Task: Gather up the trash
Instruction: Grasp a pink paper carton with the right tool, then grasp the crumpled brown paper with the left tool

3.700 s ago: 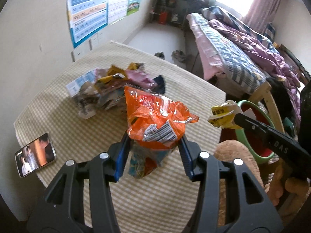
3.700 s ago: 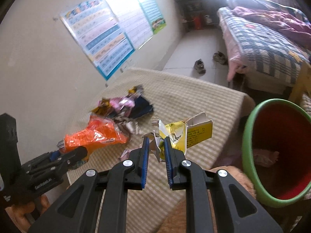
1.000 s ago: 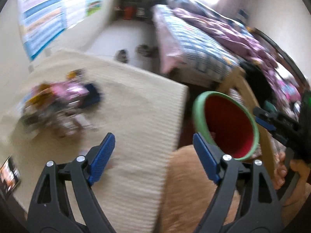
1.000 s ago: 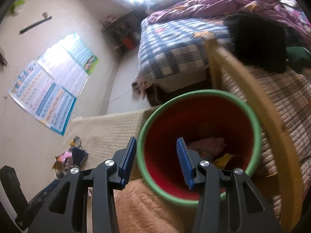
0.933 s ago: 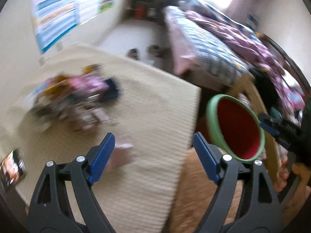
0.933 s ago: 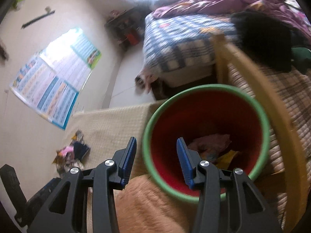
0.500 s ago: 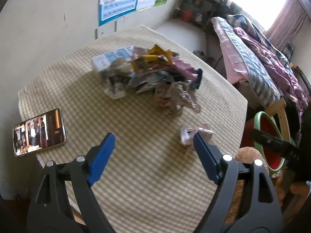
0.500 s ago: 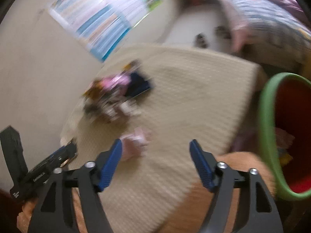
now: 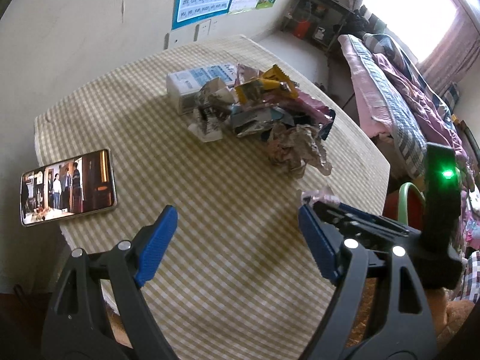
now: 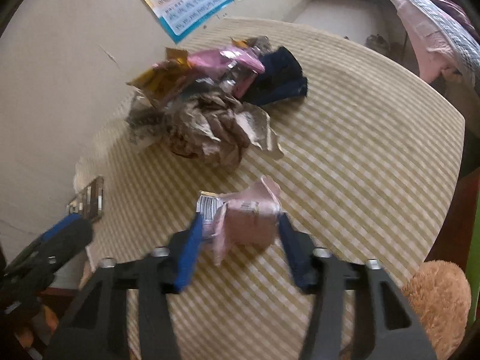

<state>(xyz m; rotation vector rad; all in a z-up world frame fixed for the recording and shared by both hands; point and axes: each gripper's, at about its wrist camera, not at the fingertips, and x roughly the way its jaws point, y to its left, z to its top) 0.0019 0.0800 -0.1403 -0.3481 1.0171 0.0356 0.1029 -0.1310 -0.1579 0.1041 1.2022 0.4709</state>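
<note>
Jaws closing on pink carton (image 10: 250,219) at lower centre, right gripper (image 10: 238,234) pads barely touching, may slip; left gripper (image 9: 237,240) wide, empty.

My table's cloth (image 9: 228,264) is a yellow-and-white check. The wrapper (image 10: 249,219) between my blue pads (image 10: 189,252) is pale pink with a white barcode flap. At 12 o'clock the trash pile (image 10: 210,96) mixes yellow, pink, navy and crumpled brown
</note>
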